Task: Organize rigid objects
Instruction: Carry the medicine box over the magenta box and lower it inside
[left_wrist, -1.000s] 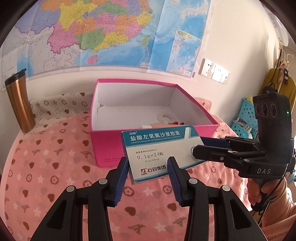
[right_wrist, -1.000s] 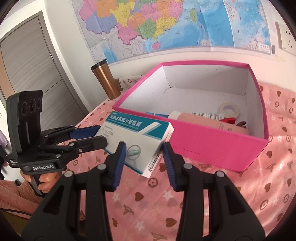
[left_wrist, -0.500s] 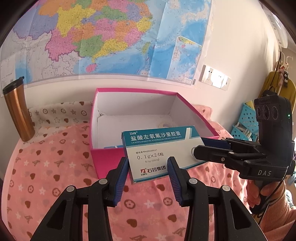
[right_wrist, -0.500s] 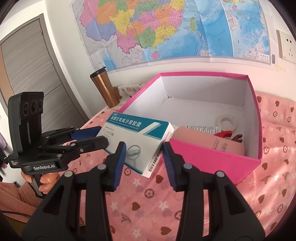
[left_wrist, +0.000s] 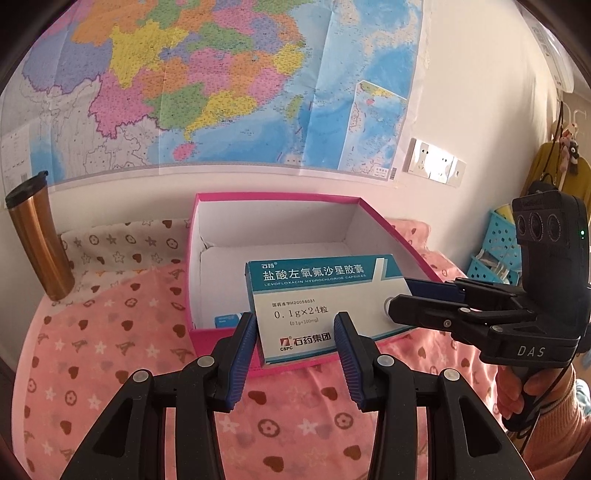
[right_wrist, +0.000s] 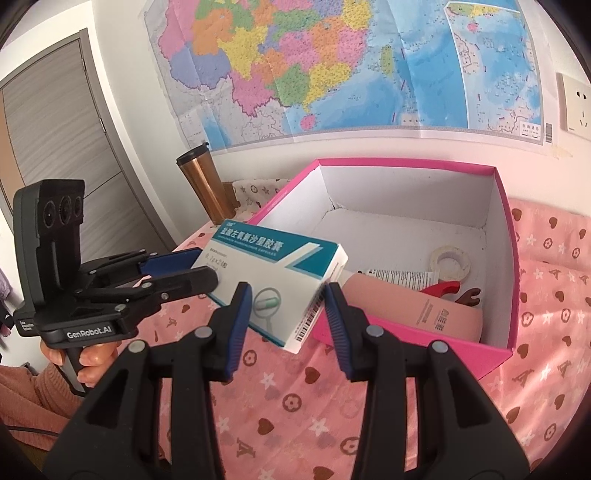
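Jaws of both grippers clamp one medicine carton (left_wrist: 325, 306): left gripper (left_wrist: 295, 336) on its short width, right gripper (right_wrist: 288, 306) at one end (long axis crosswise). Pink box (right_wrist: 502, 266) lies at 12 o'clock, just beyond, carton above its near wall.

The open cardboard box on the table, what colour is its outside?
Bright pink, white inside; clearest in the right wrist view.

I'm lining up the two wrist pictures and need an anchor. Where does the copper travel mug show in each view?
Left wrist view: the copper travel mug stands at the far left edge, against the wall below the map.
Right wrist view: the mug stands upper left of centre, just behind the left corner of the pink box.
Shared landmark: the pink box itself.
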